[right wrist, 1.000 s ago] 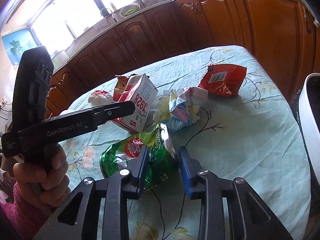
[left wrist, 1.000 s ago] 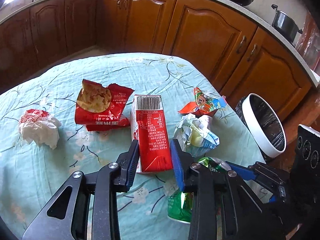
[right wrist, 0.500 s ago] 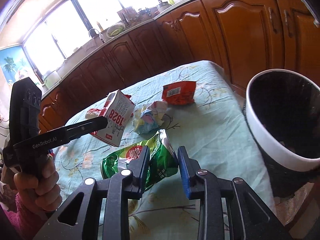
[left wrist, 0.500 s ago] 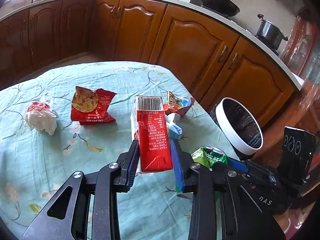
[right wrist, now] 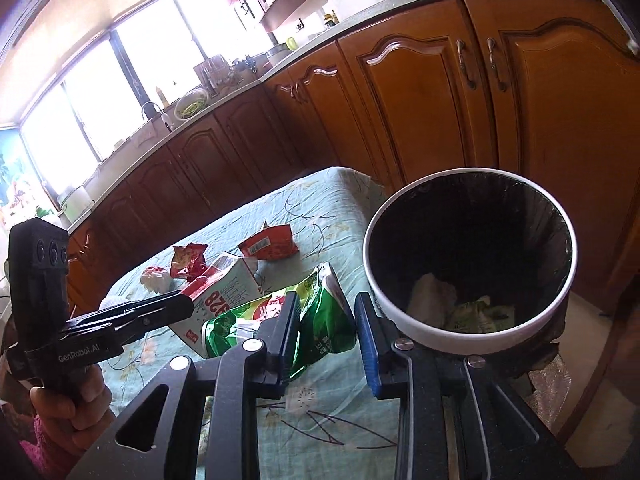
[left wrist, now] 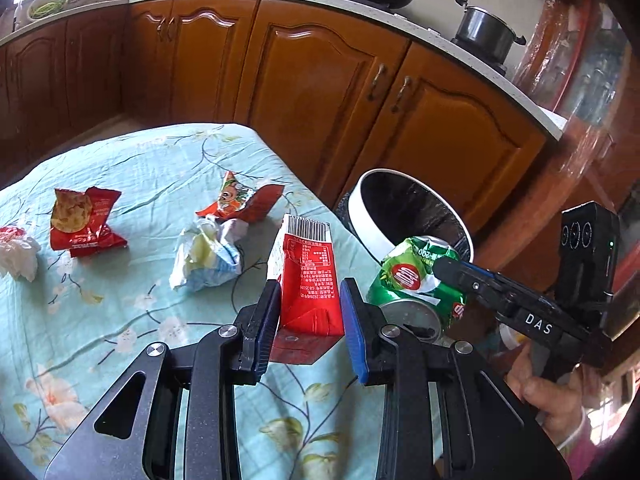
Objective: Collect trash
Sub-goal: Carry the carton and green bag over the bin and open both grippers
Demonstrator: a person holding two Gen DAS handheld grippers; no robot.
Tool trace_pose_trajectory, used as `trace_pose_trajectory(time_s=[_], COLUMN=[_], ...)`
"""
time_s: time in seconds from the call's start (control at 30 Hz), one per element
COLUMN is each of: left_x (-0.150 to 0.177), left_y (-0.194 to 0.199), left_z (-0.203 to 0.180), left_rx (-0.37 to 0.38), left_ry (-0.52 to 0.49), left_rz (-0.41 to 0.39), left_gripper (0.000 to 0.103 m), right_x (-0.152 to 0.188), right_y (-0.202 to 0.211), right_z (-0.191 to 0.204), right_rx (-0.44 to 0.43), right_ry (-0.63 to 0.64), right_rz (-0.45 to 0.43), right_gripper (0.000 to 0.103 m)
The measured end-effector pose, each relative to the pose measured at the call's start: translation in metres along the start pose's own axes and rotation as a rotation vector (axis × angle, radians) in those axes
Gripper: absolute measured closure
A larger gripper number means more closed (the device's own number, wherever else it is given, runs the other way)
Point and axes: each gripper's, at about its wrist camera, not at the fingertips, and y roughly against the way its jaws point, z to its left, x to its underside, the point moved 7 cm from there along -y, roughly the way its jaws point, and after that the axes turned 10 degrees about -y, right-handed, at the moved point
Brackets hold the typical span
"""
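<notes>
Over on the far left of the flowered tablecloth we see a white crumpled wad, then a red snack packet lying open, then a pale crumpled wrapper with a torn red cartoon packet just behind it; at centre our left gripper pinches a red carton, both pads pressed to its sides, the carton clear of the cloth; just to its right our right gripper has its pads clamped on a crumpled green bag, which hangs past the table edge; beyond the table, on the right, stands the white-rimmed bin with its black liner, some paper and wrappers lying at the bottom; behind it all runs a row of wooden cabinets.
</notes>
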Motion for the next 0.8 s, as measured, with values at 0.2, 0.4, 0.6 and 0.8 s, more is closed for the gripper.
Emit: trace_pose_trajectory(time_s=[0.2,0.4,0.6,0.8], left_x=[-0.008,-0.017,-0.026,-0.045], left_y=[-0.005,-0.01,-0.017,-0.025], left_z=[-0.02,-0.034,-0.046,-0.065], left_rx=[0.019,0.029,0.051,0.076], left_ry=[-0.031,-0.054,-0.064,-0.102], left_rz=[-0.003,-0.011,-0.013,-0.033], left_gripper=[0.074,0.074,0.074,0.074], right_x=[-0.01,-0.019,-0.032,-0.052], right_y=[0.007,0.013,0.018,0.023], right_z=[-0.014,-0.022,-0.036,-0.058], right_rx=[0.013,0.023,0.042,0.081], right_ry=[-0.017,-0.02,-0.029,-0.043], right_rz=[-0.026,-0.046,-0.068,-0.094], right_gripper=[0.075,0.075,0.075,0.075])
